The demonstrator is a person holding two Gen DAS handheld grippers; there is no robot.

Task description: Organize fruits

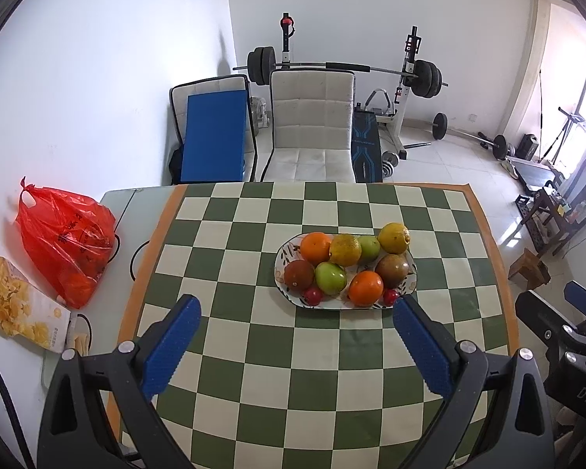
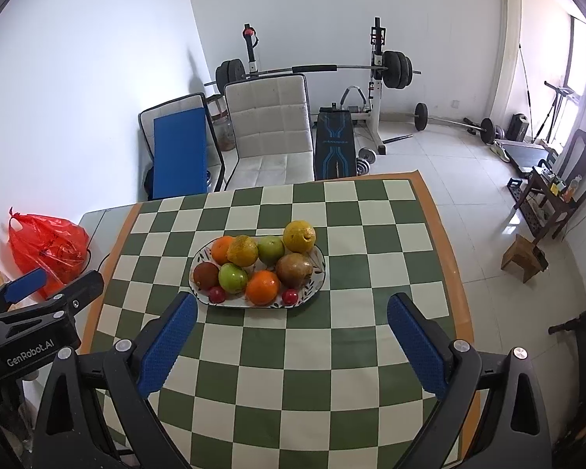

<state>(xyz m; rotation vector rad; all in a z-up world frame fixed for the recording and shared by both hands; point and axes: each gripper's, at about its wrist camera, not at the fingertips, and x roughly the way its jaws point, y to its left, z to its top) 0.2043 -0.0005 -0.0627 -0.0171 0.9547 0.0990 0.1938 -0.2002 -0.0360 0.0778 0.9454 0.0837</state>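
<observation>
From our left wrist: our left tongs [image 1: 293,336] gape wide, empty. Just ahead sits the plate [image 1: 289,293]: we count two oranges, two green, two brown, two yellow, two small red fruits. Bare checked counter [image 1: 254,351] lies between.

Right wrist: "GenRobot.AI" reads leftward. Our right tongs [image 2: 291,328] are spread, empty; the plate [image 2: 316,277] sits ahead-left.

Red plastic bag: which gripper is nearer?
Left. The left gripper is on the bag's side of the table, with the red plastic bag just off its left; the right gripper sits farther right, beyond it.
</observation>
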